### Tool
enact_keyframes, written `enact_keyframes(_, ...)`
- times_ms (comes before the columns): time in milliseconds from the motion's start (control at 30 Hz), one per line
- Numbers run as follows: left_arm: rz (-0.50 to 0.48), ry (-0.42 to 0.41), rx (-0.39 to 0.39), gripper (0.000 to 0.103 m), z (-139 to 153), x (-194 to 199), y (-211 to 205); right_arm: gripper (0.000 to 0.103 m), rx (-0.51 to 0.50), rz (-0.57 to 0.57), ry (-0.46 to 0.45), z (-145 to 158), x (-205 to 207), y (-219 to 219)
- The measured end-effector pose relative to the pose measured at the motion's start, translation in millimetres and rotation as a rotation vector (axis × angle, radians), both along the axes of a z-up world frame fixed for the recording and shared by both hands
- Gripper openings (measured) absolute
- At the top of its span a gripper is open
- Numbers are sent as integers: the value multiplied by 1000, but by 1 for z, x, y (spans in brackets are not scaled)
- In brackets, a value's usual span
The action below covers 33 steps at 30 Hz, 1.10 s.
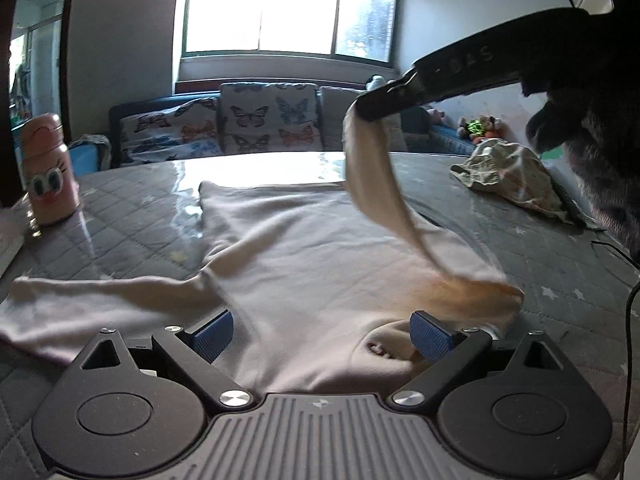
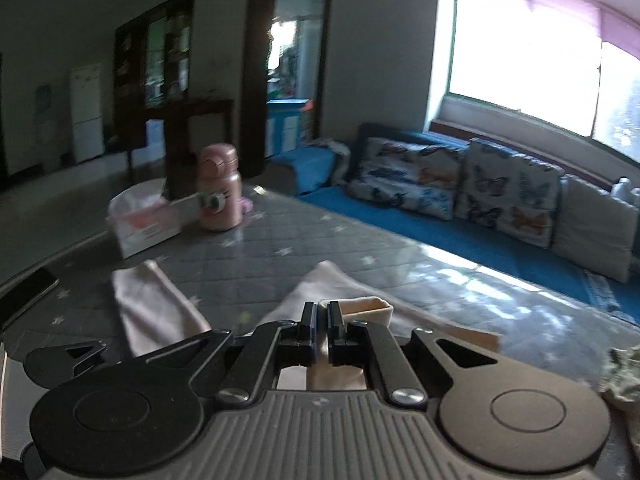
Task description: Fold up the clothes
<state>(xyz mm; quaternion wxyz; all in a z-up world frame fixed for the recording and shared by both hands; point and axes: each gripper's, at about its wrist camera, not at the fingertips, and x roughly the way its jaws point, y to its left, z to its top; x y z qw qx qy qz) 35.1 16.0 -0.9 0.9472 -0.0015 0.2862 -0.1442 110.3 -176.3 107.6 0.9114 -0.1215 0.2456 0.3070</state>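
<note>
A pale pink long-sleeved top [image 1: 296, 248] lies spread on the grey quilted table [image 1: 132, 224], neck toward me. My left gripper [image 1: 322, 334] is open just above its collar, blue pads [image 1: 430, 338] either side. My right gripper [image 2: 321, 320] is shut on the cuff of the right sleeve [image 2: 366, 306]. In the left wrist view it [image 1: 372, 110] holds that sleeve [image 1: 380, 184] lifted above the top's body. The other sleeve [image 1: 92, 292] lies flat to the left, also in the right wrist view [image 2: 148, 304].
A pink cartoon bottle [image 1: 46, 172] stands at the table's left, beside a tissue box [image 2: 140, 220]. A crumpled patterned garment [image 1: 508, 172] lies at the far right. A dark phone [image 2: 24, 296] lies near the edge. A blue sofa with butterfly cushions [image 1: 264, 120] stands behind.
</note>
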Motion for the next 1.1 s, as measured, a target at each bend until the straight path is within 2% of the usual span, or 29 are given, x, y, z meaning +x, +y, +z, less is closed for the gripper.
enact_keyframes(133, 16, 1, 0, 97, 0, -1, 4, 8, -9, 40, 41, -7, 1, 9)
enact_keyframes(200, 22, -1, 1, 97, 0, -1, 6, 9, -15, 35, 32, -5, -1, 1)
enact_keyframes(300, 32, -5, 3, 96, 2, -1, 6, 9, -30, 22, 28, -3, -3, -15)
enact_keyframes(433, 41, -12, 5, 91, 5, 0, 3, 11, -103, -14, 60, -12, 0, -48)
enact_keyframes(567, 50, -14, 10, 87, 7, 4, 0, 21, -170, -64, 137, -39, -6, -86)
enact_keyframes(733, 85, 18, 26, 71, 3, 20, -3, 24, -215, -81, 207, -69, -22, -118)
enact_keyframes(800, 105, 36, 29, 66, 0, 26, -2, 32, -226, -72, 202, -75, -27, -121)
enact_keyframes(967, 137, 67, 57, 53, -8, 34, -1, 32, -240, -48, 200, -91, -32, -116)
enact_keyframes(1067, 152, 78, 71, 39, -12, 35, -1, 27, -232, -47, 199, -97, -31, -117)
enact_keyframes(1100, 156, 79, 76, 33, -13, 35, -2, 20, -224, -50, 202, -97, -32, -119)
